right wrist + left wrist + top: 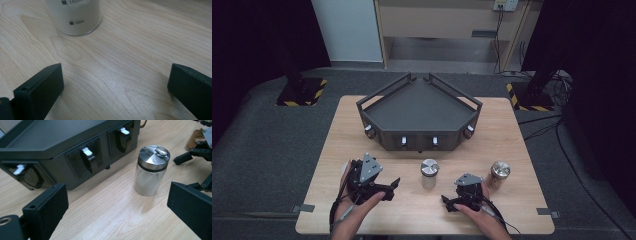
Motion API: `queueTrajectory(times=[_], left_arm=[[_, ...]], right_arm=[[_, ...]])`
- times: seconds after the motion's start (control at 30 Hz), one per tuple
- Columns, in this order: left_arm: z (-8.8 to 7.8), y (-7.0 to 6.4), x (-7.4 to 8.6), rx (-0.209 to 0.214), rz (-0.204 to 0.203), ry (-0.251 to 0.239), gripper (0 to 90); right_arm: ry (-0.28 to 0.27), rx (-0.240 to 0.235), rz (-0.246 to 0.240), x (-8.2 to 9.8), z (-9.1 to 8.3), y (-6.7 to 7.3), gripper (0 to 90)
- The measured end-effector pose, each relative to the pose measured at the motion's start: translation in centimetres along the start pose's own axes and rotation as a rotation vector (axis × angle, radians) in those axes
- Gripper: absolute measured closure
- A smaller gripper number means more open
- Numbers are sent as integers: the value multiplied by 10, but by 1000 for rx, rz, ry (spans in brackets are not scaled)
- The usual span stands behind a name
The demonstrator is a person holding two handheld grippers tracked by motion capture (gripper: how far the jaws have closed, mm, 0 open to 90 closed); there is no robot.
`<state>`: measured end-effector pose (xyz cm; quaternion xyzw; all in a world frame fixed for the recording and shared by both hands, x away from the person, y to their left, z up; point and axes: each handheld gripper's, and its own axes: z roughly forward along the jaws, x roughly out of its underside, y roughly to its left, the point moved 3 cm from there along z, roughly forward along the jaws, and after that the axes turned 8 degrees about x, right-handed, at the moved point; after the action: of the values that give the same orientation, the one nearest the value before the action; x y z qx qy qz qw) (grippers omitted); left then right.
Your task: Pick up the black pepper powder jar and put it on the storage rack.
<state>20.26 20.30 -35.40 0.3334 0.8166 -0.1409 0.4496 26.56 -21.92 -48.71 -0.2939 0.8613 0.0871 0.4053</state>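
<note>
A clear jar (429, 173) with a silver lid stands on the wooden table (362, 115), in front of the black angular tray (419, 107). My left gripper (391, 189) lies to the jar's left, open and pointing at it. In the left gripper view the jar (151, 170) stands ahead, beyond the wide-apart jaws of my left gripper (117, 202). My right gripper (447, 204) sits to the jar's lower right, open and empty. In the right gripper view my right gripper (116, 82) has only the jar's base (75, 17) ahead, with printed volume marks.
A second jar (500, 172) with a coppery lid stands right of my right gripper. The tray's front face carries several switches (87, 157) with white tips. Bare wood lies around the jars. Dark carpet surrounds the table.
</note>
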Motion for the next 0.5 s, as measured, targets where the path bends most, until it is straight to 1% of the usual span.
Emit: queueTrajectory(times=[0.13,0.37,0.5], left_arm=[[-7,3,1,-9,-4,-13,21],[-12,8,3,-21,-13,-22,15],[-16,11,6,-30,-20,-36,15]], right_arm=[[0,0,0,0,0,0,5],[0,0,0,0,0,0,5],[1,7,6,0,-1,1,5]])
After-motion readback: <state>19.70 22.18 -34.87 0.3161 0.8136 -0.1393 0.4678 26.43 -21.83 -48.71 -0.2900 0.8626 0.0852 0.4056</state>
